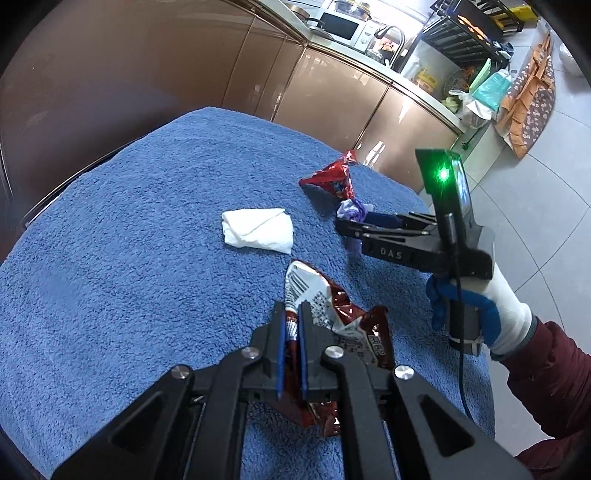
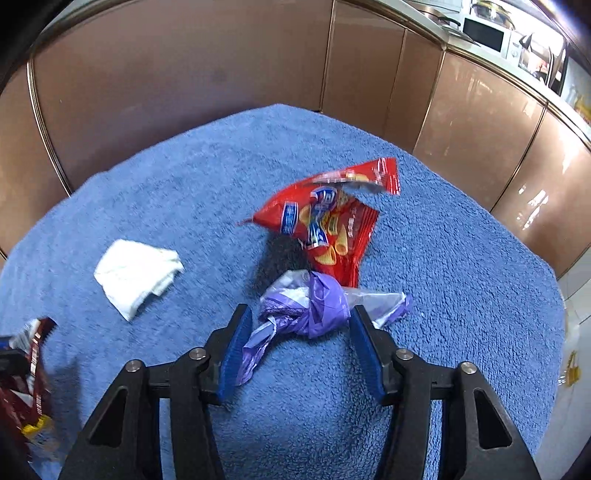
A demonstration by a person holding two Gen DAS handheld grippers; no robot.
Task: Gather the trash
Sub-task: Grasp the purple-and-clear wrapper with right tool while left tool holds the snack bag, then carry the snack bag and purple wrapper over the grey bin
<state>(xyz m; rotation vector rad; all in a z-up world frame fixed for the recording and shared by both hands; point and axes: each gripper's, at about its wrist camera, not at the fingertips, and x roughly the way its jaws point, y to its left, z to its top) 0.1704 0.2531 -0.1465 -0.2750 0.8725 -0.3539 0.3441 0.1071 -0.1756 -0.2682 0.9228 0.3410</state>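
My left gripper [image 1: 291,310] is shut on a dark red and white snack wrapper [image 1: 332,314], held just above the blue towel [image 1: 129,258]. My right gripper [image 2: 301,314] is open, its jaws on either side of a crumpled purple plastic wrapper [image 2: 314,304] on the towel [image 2: 461,277]. The right gripper also shows in the left wrist view [image 1: 345,225], at the purple wrapper [image 1: 351,210]. A red chip bag [image 2: 325,221] lies just beyond it, also in the left wrist view [image 1: 332,181]. A folded white tissue [image 2: 136,275] lies to the left; it also shows in the left wrist view [image 1: 258,230].
Brown glossy cabinets [image 2: 184,74] stand behind the table. A kitchen counter with a microwave [image 1: 340,24] and bags [image 1: 487,88] runs at the back right. Grey floor tiles [image 1: 535,206] lie to the right of the table edge.
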